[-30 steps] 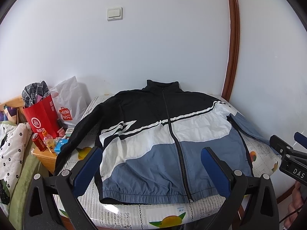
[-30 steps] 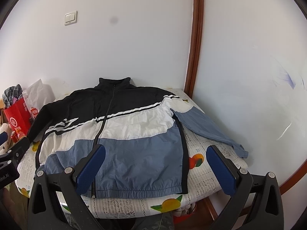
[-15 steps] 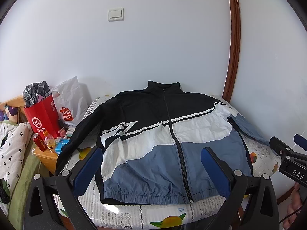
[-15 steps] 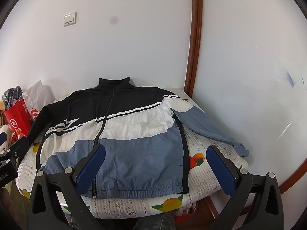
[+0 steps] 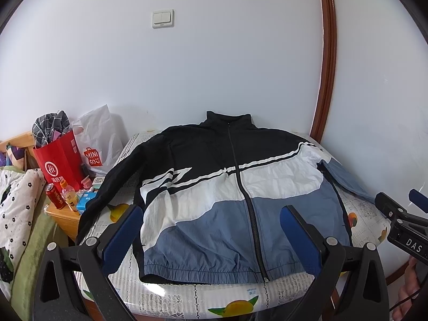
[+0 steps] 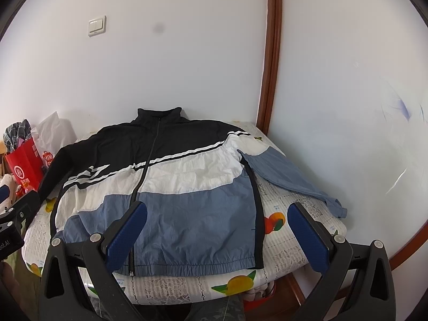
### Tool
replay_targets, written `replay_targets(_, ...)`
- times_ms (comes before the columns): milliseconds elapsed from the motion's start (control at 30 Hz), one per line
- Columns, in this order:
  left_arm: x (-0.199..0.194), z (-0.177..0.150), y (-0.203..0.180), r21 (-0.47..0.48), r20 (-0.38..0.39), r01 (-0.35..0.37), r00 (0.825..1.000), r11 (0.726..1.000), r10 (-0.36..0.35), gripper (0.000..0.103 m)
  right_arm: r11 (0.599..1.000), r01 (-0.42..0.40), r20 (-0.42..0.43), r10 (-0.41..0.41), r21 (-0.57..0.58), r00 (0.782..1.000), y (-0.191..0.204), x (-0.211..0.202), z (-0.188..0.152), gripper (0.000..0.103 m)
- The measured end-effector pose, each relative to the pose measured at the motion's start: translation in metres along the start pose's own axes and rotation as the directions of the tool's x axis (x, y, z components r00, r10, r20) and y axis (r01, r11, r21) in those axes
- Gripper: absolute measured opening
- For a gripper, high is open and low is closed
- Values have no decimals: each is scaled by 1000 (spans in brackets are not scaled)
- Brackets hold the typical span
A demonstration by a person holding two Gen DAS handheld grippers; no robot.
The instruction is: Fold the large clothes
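A zipped jacket (image 5: 214, 195) in black, white and blue lies flat, front up, on a small table with a fruit-print cloth (image 5: 187, 298), collar toward the wall. Its black sleeve (image 5: 107, 187) runs down the left side; its blue sleeve (image 6: 289, 176) stretches out to the right. My left gripper (image 5: 211, 214) hovers open above the jacket's hem, holding nothing. My right gripper (image 6: 216, 211) is open too, above the hem and the right part of the table (image 6: 281, 254). The right gripper's body shows at the right edge of the left wrist view.
A red paper bag (image 5: 60, 163) and a white plastic bag (image 5: 100, 139) stand left of the table on a wooden stand with a can (image 5: 54, 195) and bottle (image 5: 70, 196). A dotted quilt (image 5: 13, 200) lies further left. White walls meet behind at a brown trim (image 6: 271, 53).
Both views have shifted only slightly; the jacket lies as before and both grippers stay open.
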State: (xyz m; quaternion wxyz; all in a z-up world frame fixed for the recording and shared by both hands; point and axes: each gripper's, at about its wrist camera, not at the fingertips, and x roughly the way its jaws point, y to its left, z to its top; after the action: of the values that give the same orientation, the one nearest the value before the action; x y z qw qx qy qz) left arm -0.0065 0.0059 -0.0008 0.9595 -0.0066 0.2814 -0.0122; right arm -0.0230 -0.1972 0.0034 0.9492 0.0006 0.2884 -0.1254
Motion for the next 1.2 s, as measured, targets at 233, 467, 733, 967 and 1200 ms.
replay_targets(233,-1,-3,0,-4,2,-1,1000,1000,1,103,1000,6,-1,-6,-2,1000,0,1,-2,103)
replay_targets(467,1,-3,4,-4,-16,19,1000,1000,-19,103,1000,13,-6,-14,-14,1000,1,3,-3,103)
replay_targets(733,10,4,16,-22,-17,17,1000,1000,-17,103,1000,11,-30,-11,-1,999,0,17,1,103)
replay_targets(967,29,9,34,-28,-24,19,1000,999,-19,103,1000,22,-44,-22,-10,999,5,32,10,103)
replay_targets(1200,63,8,57,-59,-80,10,997,998,-15,103,998,40,-82,-44,-56,996,20,64,12,103)
